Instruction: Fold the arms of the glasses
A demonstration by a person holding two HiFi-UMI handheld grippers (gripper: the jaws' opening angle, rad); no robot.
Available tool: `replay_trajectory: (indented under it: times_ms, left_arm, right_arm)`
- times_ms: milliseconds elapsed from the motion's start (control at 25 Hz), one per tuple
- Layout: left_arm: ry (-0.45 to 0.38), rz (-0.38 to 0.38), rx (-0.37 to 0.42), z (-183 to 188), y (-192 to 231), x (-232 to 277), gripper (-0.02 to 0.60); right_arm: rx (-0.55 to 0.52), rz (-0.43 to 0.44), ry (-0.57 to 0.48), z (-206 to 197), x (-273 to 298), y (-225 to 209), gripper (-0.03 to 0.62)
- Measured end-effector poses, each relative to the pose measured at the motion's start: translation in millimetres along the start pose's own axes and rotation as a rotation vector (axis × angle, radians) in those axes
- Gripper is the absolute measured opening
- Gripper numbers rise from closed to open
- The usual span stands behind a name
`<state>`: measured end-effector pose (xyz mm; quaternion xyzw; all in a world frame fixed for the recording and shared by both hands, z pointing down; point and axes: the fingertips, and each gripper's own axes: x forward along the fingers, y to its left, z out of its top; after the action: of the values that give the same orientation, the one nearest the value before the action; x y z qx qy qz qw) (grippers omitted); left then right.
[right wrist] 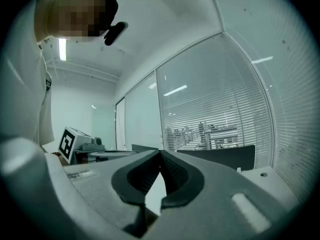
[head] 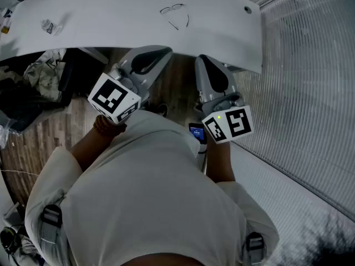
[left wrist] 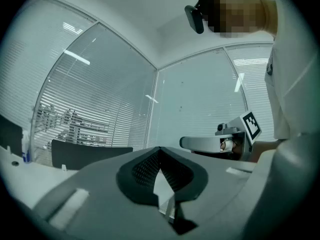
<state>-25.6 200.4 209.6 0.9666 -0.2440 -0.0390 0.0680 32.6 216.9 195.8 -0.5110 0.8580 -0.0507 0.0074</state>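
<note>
A thin-framed pair of glasses [head: 175,13] lies on the white table [head: 111,15] with both arms spread open. Both grippers are held near my body, short of the table's near edge and well apart from the glasses. My left gripper [head: 160,52] has its jaws together with nothing between them, and its tips [left wrist: 160,149] meet in the left gripper view. My right gripper [head: 203,61] is also shut and empty, its tips [right wrist: 160,153] touching in the right gripper view. Neither gripper view shows the glasses.
A small crumpled wrapper [head: 51,26] lies at the table's left end. Bags and clutter [head: 39,79] sit on the wooden floor to the left. A glass wall with blinds [head: 310,71] runs along the right. A small lit device [head: 197,132] hangs at my waist.
</note>
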Motion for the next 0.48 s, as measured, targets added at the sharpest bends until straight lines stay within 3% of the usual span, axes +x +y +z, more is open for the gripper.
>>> replay_trajectory:
  times_ms: [480]
  left_arm:
    - [0.028,0.011,-0.003,4,0,5,0.003]
  right_arm:
    - [0.029,0.007,-0.008,2,-2,-10,0.002]
